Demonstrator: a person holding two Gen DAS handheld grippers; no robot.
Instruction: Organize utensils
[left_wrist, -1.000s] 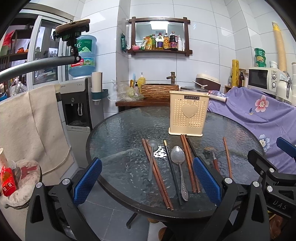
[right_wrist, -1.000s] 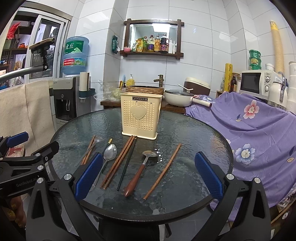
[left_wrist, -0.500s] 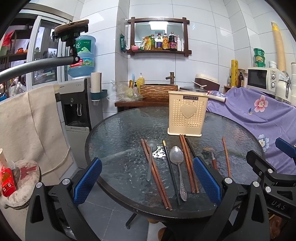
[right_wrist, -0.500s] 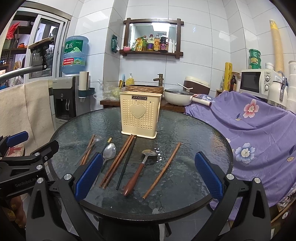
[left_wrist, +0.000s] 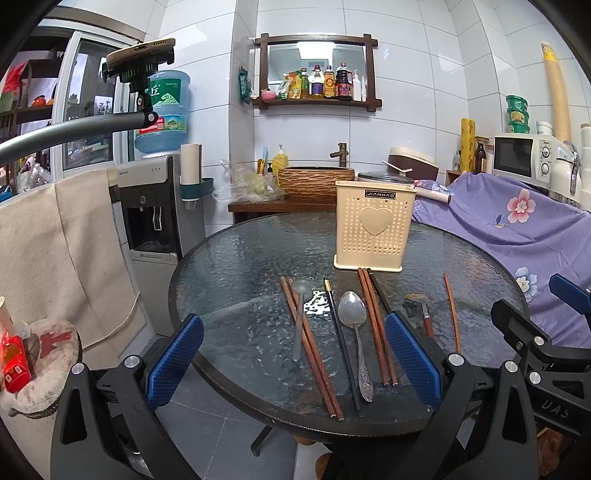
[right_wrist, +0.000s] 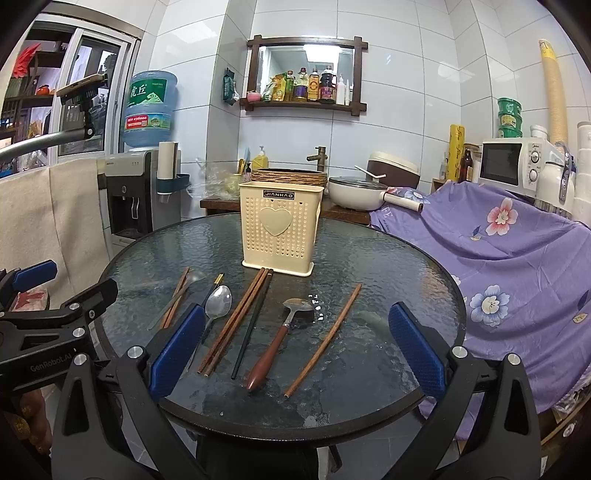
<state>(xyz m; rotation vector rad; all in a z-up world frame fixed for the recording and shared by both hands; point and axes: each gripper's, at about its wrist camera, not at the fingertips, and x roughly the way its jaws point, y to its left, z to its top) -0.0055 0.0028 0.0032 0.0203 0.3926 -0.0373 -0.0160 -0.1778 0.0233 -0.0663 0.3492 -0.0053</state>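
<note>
Holding both claws, left claw (left_wrist: 293, 363) and right claw (right_wrist: 295, 354), wide open and empty, we note wooden chopsticks (right_wrist: 232, 321), a steel spoon (left_wrist: 354, 325), a perforated plastic caddy (right_wrist: 279, 228), and a pebbled round glass worktop (right_wrist: 388, 258).

We see even, fairly bright indoor light in both views. A ceiling lamp reflects in the wall mirror (left_wrist: 316, 61), and white glare speckles the textured glass table (right_wrist: 369, 258) near its centre. Shadows under the utensils are faint. Both frames are sharp throughout. Fisheye distortion bows the wall tiles, and black vignetting fills the corners.
</note>
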